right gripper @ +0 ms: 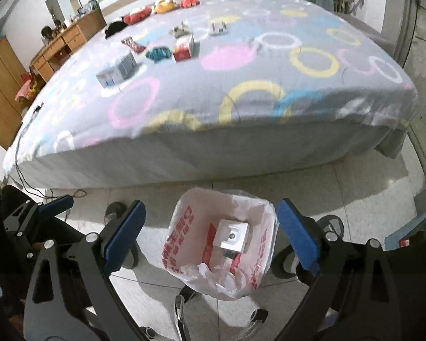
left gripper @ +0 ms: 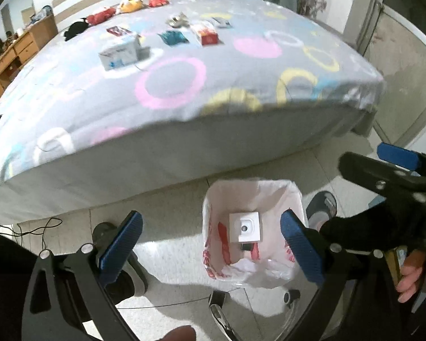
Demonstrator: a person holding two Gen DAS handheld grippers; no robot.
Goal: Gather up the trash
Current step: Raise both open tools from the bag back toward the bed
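Note:
A bin lined with a white bag with red print [left gripper: 213, 258] [right gripper: 179, 244] stands on the floor before the bed. Inside it lies a white square box [left gripper: 245, 227] [right gripper: 232, 236] on other scraps. My left gripper [left gripper: 211, 241] hangs open above the bin, nothing between its blue pads. My right gripper [right gripper: 210, 237] is open too, straddling the bin from above, empty. On the bed lie several pieces of trash: a white-blue box [left gripper: 119, 54] [right gripper: 116, 69], a teal wrapper [left gripper: 173, 38] [right gripper: 156, 54], a red-white carton [left gripper: 206, 34] [right gripper: 184, 47], a red packet [left gripper: 118, 31] [right gripper: 133, 45].
The bed [left gripper: 241, 91] [right gripper: 269, 99] with its ring-patterned grey sheet fills the upper view; plush toys [left gripper: 130, 4] [right gripper: 164, 5] line its far side. A wooden desk [left gripper: 14, 54] [right gripper: 59, 48] stands at left. Cables [left gripper: 39, 227] trail on the tiled floor; chair castors [right gripper: 331, 223] sit near the bin.

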